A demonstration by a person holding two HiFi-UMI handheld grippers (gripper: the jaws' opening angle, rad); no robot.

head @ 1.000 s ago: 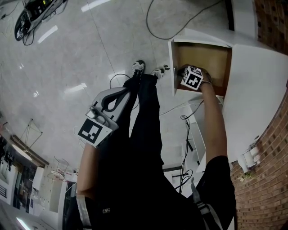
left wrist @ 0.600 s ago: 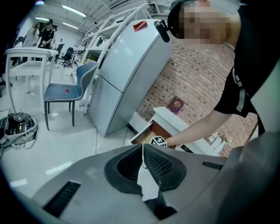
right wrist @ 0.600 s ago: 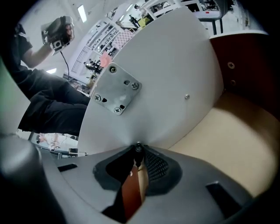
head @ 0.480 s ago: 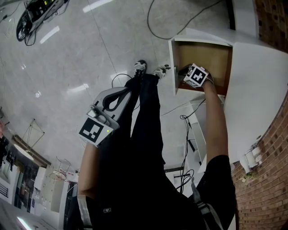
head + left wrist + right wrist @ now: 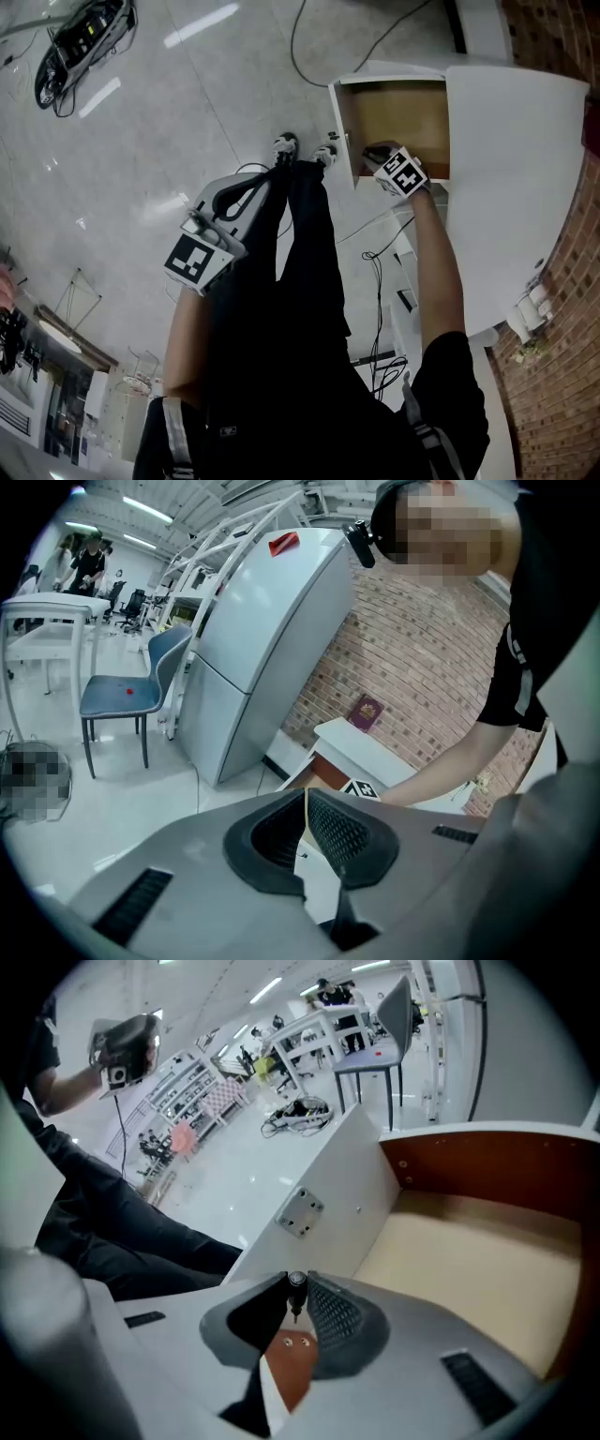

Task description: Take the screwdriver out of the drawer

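Clamping small dark thin-tipped screwdriver (image 5: 296, 1290): right tool (image 5: 298, 1279), jaws just closing; left tool (image 5: 307, 794) closed.

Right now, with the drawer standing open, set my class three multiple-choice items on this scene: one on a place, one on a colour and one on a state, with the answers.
1. Where is the right gripper?
A. At the open drawer
B. On a shelf
C. In a sink

2. What colour is the drawer's inside floor?
A. Blue
B. Black
C. Light tan

3. What is between the right gripper's jaws?
A. Nothing
B. A slim dark screwdriver
C. A spoon

Answers:
1 A: the head view shows it at the drawer's front edge.
2 C: the right gripper view shows bare tan board.
3 B: that view shows the jaws, which have just been closing, pinched on the screwdriver.
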